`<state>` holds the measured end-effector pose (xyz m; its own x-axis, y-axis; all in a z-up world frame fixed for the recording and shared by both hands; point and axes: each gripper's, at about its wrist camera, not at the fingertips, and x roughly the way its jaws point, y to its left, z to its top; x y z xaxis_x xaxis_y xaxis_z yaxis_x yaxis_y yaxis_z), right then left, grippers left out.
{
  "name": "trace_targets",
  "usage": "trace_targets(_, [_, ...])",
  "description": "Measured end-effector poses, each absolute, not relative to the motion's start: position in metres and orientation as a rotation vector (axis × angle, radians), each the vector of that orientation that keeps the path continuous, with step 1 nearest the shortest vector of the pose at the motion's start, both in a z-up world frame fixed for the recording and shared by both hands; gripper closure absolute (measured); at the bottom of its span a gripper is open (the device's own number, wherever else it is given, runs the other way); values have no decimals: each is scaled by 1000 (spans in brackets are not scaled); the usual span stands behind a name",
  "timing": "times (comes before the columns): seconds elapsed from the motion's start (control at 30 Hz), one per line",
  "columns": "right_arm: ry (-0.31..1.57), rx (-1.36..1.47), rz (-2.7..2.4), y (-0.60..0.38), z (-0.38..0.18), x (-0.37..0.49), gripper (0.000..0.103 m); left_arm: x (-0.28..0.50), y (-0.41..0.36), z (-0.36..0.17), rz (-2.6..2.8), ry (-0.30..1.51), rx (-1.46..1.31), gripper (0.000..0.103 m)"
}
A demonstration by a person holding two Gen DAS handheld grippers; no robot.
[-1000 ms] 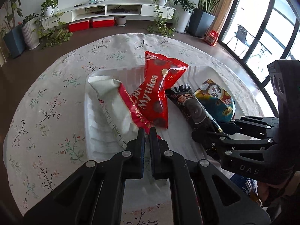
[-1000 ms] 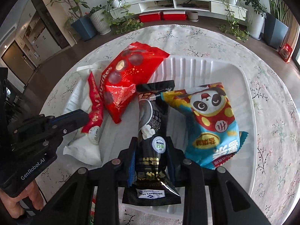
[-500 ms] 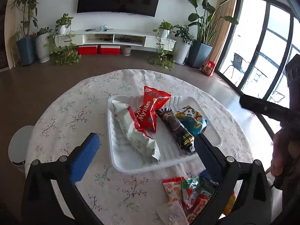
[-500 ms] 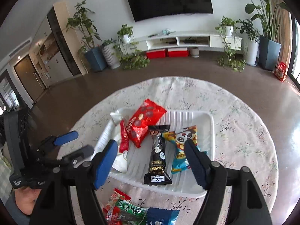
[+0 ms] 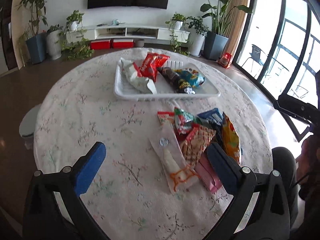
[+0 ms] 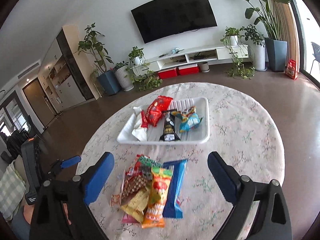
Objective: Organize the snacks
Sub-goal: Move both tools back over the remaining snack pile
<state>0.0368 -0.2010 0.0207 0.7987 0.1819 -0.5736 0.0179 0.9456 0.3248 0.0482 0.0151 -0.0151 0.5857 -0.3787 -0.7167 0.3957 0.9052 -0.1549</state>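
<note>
Four snack packets lie in the white tray [image 5: 166,97] on the far half of the round table [image 5: 84,120]: a white-and-red bag [image 5: 138,78] at its left, a red bag [image 5: 152,66] leaning over that one, a black packet [image 5: 174,78] in the middle, and a blue panda packet [image 5: 192,77] at the right, touching the black one. Nearer the camera, a loose pile of unsorted snacks [image 5: 198,138] rests on the floral tablecloth, well apart from the tray; it includes a clear packet [image 5: 174,164], an orange bag [image 6: 158,192] and a blue wrapper [image 6: 176,188], overlapping one another. The left gripper [image 5: 156,164] hangs above the pile with its blue-padded jaws spread wide, holding nothing. The right gripper [image 6: 160,176] hovers likewise over the pile, jaws released and empty. Behind the table stand a wall television [image 6: 174,14], a low white console [image 5: 128,32] and potted plants [image 5: 216,20].
</note>
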Motion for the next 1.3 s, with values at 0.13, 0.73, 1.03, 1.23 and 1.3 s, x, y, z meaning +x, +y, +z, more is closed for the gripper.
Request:
trace_targets(0.13, [662,355,81,-195,1,18,6,36,10,-35,-411,919,-3,0])
trace_targets(0.73, [712,323,52,-183,-22,1,12,35,2,-28,-400,913,32,0])
trace_targets(1.03, [763,266,68,-169,-27,9,35,44,11,-36,-398,927,10,0])
trace_targets(1.23, [794,202,76,-153,-34,24,44,49,19,-46,-388,946,-14,0])
trace_targets(1.3, [821,210,69,-154,-40,32,46,50,20,-48,-392,950,-20,0])
